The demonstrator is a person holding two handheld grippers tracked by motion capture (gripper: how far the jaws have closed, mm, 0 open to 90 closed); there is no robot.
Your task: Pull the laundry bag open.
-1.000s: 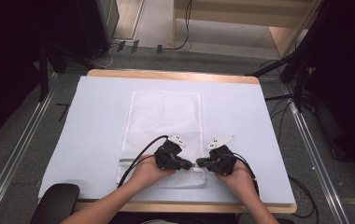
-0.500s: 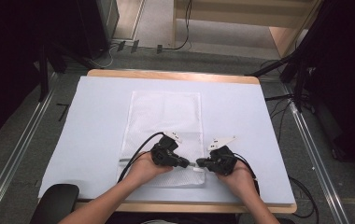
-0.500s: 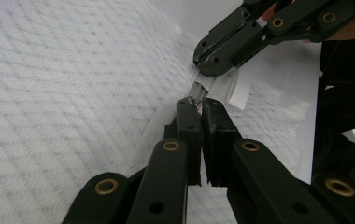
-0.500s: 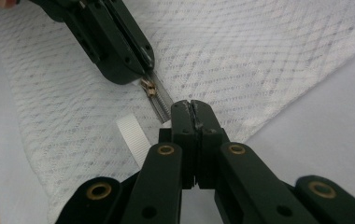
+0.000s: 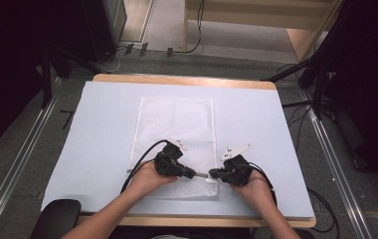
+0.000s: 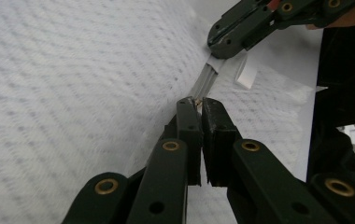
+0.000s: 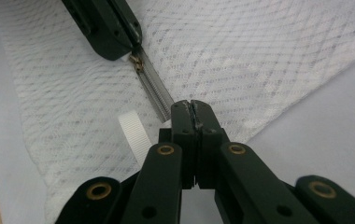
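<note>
A white mesh laundry bag (image 5: 174,144) lies flat on the light blue table cover (image 5: 97,129), its zippered edge toward the person, near the front of the table. The left gripper (image 5: 193,174) is clamped on the small brass zipper pull (image 7: 137,62), which sits at the end of the grey zipper track (image 7: 156,93); in the left gripper view the same pull (image 6: 197,101) is pinched between the closed jaws. The right gripper (image 5: 213,174) is closed on the end of the track beside the white fabric tab (image 7: 133,133), anchoring that corner of the bag. The two grippers face each other, tips near, with a short run of closed teeth stretched taut between them. Judgement: the step in hand is working the zipper, one gripper restraining the bag end while the other travels with the slider; which way the slider is meant to run cannot be told from the frames. The next move calls for a straight pull along the line of the track, with tension kept low and level to the table, the right-hand hold firm so the mesh does not bunch, and the pinch on the small pull maintained, as it offers little purchase and could slip.
</note>
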